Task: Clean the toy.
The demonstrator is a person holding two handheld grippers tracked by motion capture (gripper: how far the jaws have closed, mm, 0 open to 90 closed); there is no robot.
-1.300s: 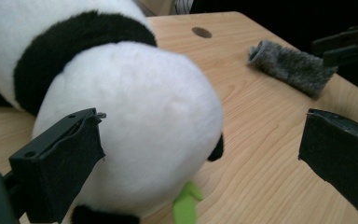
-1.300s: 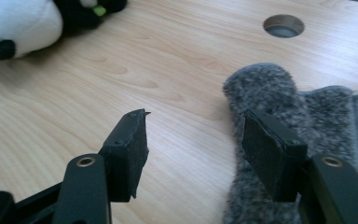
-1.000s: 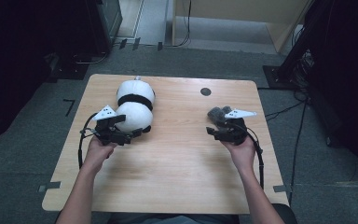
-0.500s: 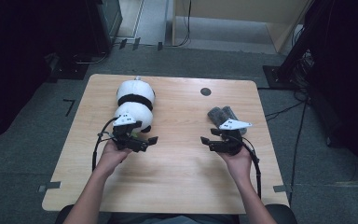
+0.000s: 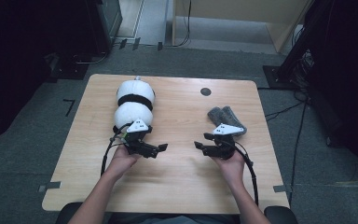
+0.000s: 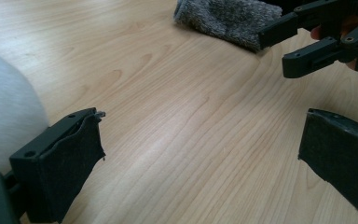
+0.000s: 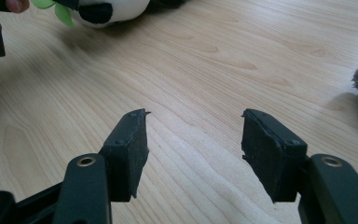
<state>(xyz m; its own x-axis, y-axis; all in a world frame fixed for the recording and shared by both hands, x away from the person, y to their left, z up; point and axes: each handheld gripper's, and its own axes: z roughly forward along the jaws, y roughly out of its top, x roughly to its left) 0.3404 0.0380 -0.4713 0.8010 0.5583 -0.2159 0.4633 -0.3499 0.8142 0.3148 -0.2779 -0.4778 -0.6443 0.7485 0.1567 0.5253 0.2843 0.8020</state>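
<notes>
Both hands have drawn in toward the table's middle, facing each other. The left gripper (image 5: pixel 162 147) and right gripper (image 5: pixel 199 145) gape empty (nothing grasped). The plush panda (image 5: pixel 134 105) lies just beside the left; grey sock (image 5: pixel 227 117) behind the right.
</notes>
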